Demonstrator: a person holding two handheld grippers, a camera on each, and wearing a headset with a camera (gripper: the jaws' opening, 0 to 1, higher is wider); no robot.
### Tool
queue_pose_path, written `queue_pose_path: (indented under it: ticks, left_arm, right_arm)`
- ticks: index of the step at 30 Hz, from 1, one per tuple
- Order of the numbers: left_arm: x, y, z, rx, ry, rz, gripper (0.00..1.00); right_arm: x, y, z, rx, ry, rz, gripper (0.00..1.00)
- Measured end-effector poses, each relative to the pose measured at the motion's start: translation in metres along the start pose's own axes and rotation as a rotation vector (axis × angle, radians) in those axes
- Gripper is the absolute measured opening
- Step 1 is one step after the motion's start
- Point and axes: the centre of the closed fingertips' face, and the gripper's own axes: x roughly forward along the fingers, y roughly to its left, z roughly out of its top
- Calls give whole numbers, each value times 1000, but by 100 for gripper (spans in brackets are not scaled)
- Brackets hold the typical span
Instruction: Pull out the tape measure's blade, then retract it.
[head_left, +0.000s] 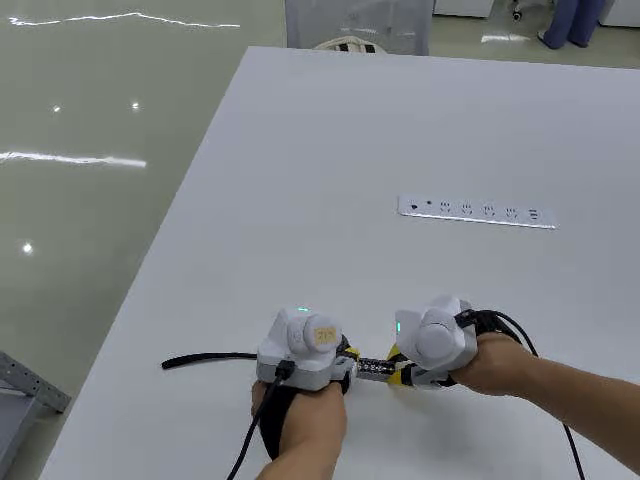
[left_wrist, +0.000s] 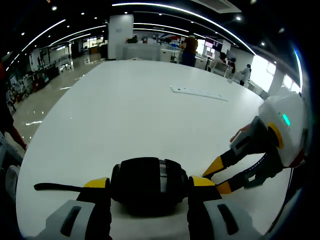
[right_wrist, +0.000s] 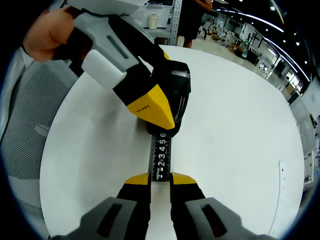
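Note:
A black tape measure (left_wrist: 147, 185) sits on the white table, held between the yellow-tipped fingers (left_wrist: 97, 182) of my left gripper (left_wrist: 149, 183), which is shut on its case. From the case (right_wrist: 172, 97) a short length of black blade (right_wrist: 161, 159) with white numbers runs to my right gripper (right_wrist: 160, 178), which is shut on the blade's end. In the head view the left gripper (head_left: 345, 372) and right gripper (head_left: 395, 370) face each other near the table's front edge, with the short blade (head_left: 372, 368) between them. A black wrist strap (head_left: 205, 358) trails left from the case.
A white power strip (head_left: 475, 212) lies flat on the table (head_left: 400, 130) farther back on the right. The table's left edge drops to a glossy floor. Cables run from both grippers toward the person. People stand in the far background.

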Motion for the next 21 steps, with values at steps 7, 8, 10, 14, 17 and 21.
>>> queue_pose_path:
  ticks: [7,8,10,14,17,21]
  left_arm:
    - [0,0,0,1,2,0,58]
    - [0,0,0,2,3,1,58]
    - [0,0,0,1,6,2,58]
    - [-1,0,0,0,4,1,58]
    - [0,0,0,1,3,-1,58]
    - [-1,0,0,0,6,-2,58]
  right_arm:
    - [3,-1,6,-3,-15,1,14]
    - [3,-1,6,-1,-16,1,14]
    - [4,-1,8,0,-24,1,13]
    - [5,0,11,-8,-31,3,13]
    - [6,-1,13,-4,-34,4,13]
    - [7,-1,14,-2,-38,4,13]
